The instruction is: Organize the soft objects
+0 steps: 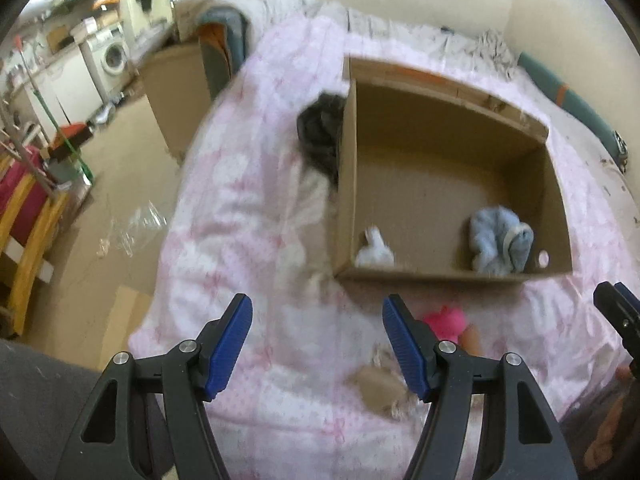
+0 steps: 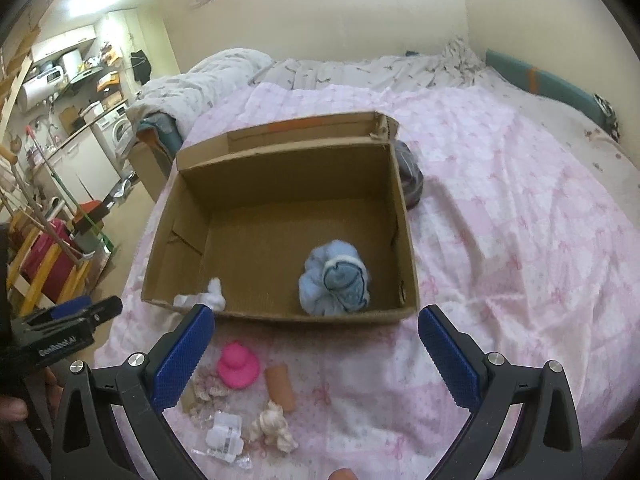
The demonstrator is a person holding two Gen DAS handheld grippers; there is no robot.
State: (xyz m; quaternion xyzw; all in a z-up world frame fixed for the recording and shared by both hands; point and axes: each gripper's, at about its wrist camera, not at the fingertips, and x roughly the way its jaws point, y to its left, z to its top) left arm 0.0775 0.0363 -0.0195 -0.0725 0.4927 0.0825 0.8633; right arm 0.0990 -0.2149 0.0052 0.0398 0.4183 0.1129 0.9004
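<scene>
An open cardboard box [image 1: 448, 276] [image 2: 280, 314] sits on the pink bedspread. Inside lie a blue fluffy cloth [image 1: 500, 242] [image 2: 336, 280] and a small white soft item [image 1: 374, 250] [image 2: 208, 296]. In front of the box lie a pink soft toy [image 2: 238, 366] [image 1: 446, 320], a tan cylinder [image 2: 282, 384], a cream plush [image 2: 274, 426] and a beige piece [image 1: 380, 394]. A dark cloth [image 1: 320, 136] [image 2: 410, 178] lies beside the box. My left gripper [image 1: 316, 344] is open and empty, above the bedspread short of the box. My right gripper [image 2: 316, 356] is open and empty over the loose items.
The bed [image 2: 520, 220] has crumpled grey-white bedding [image 2: 224, 72] at its far end and a wall beyond. Left of the bed is the floor [image 1: 120, 184] with plastic wrap, a yellow wooden frame [image 1: 28, 240], cardboard pieces and a washing machine [image 1: 112, 56]. A packaged label [image 2: 224, 438] lies near the plush.
</scene>
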